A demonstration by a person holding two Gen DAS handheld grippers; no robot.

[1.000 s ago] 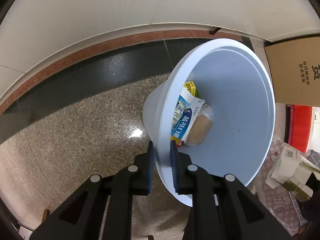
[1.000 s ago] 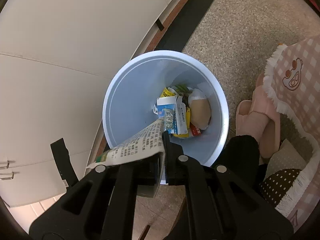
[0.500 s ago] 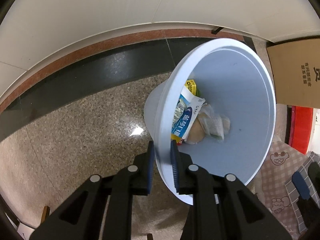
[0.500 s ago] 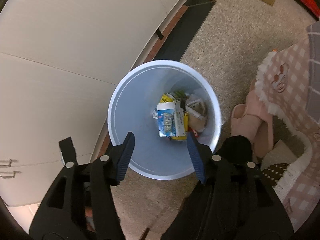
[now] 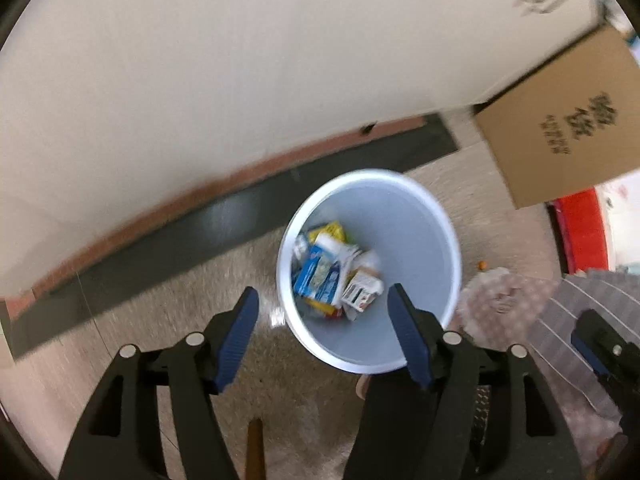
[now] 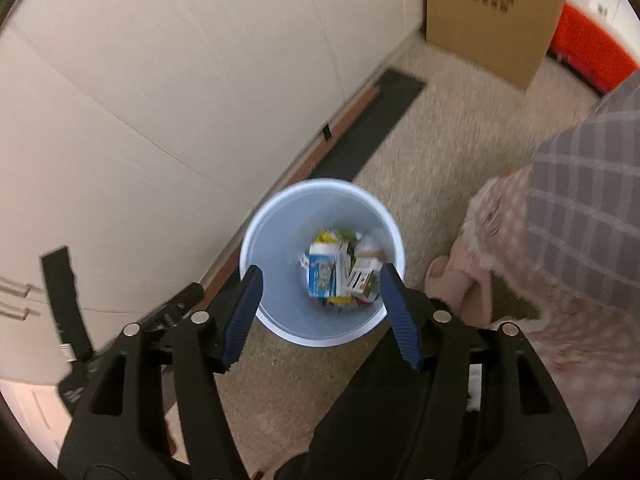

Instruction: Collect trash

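Standing free on the floor (image 5: 224,280) with cartons (image 6: 340,276) inside, the white waste bin (image 5: 420,264) could have tipped if either empty hand-held gripper, left (image 5: 322,320) or right (image 6: 320,304), jaws just opened wide, had clipped its rim.

Left tool (image 5: 322,324): jaws just opened, off the white bin (image 5: 436,216) rim it clamped a second ago; nothing between them. Right tool (image 6: 318,300): jaws just opened, printed paper gone from them. Bin upright on floor, no longer tilted, smaller in both views. Trash pile (image 6: 340,272) has gained a printed piece.
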